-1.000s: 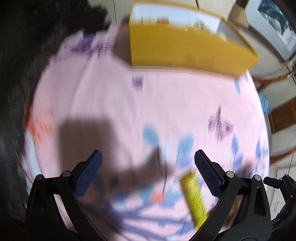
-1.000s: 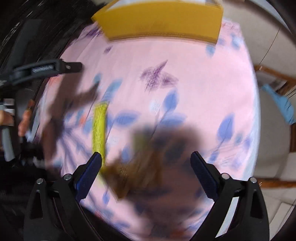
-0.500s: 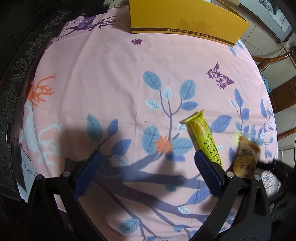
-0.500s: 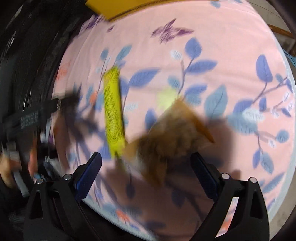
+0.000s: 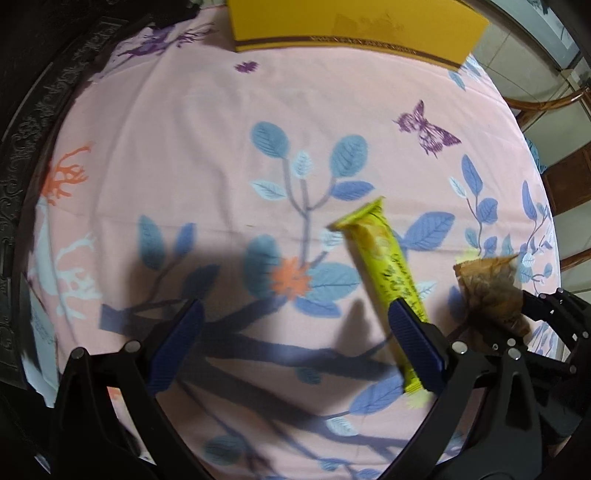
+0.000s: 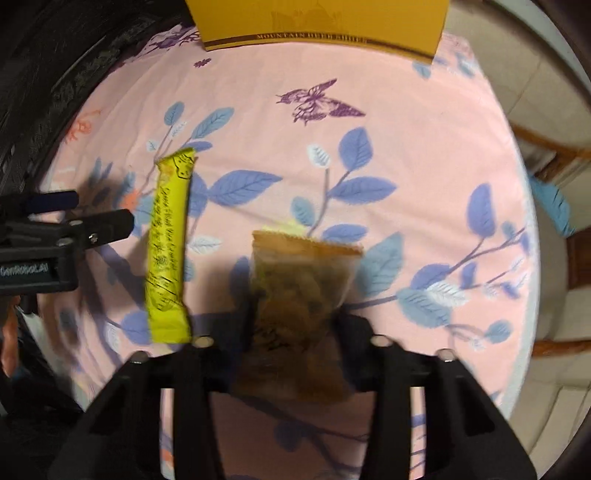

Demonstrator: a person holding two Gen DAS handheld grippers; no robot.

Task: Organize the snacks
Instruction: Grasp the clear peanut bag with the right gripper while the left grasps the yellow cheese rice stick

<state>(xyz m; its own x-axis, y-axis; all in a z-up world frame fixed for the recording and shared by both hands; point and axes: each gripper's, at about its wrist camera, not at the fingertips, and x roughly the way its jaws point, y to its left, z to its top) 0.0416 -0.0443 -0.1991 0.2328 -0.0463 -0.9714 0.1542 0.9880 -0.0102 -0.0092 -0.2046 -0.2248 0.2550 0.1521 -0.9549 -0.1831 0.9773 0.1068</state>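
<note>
A brown snack packet (image 6: 299, 280) lies on the pink cloth between the fingers of my right gripper (image 6: 291, 321). Its jaws are closing, and they pinch the packet's sides. The left wrist view shows the same packet (image 5: 487, 291) at the right, with the right gripper (image 5: 535, 325) on it. A long yellow snack bar (image 6: 168, 254) lies just left of the packet. My left gripper (image 5: 295, 343) hangs open over the cloth with nothing between its fingers. Its right finger (image 5: 413, 347) covers part of the yellow bar (image 5: 388, 266).
A yellow cardboard box (image 5: 351, 29) stands at the far edge of the round table, whose pink cloth (image 5: 221, 147) is printed with leaves and butterflies. A dark carved rim borders the left. Wooden chairs (image 6: 554, 147) stand off to the right.
The right gripper's wide jaws have come together on the brown packet. Both grippers have sunk toward the cloth, and the left one has shifted so the yellow bar sits by its right finger.
</note>
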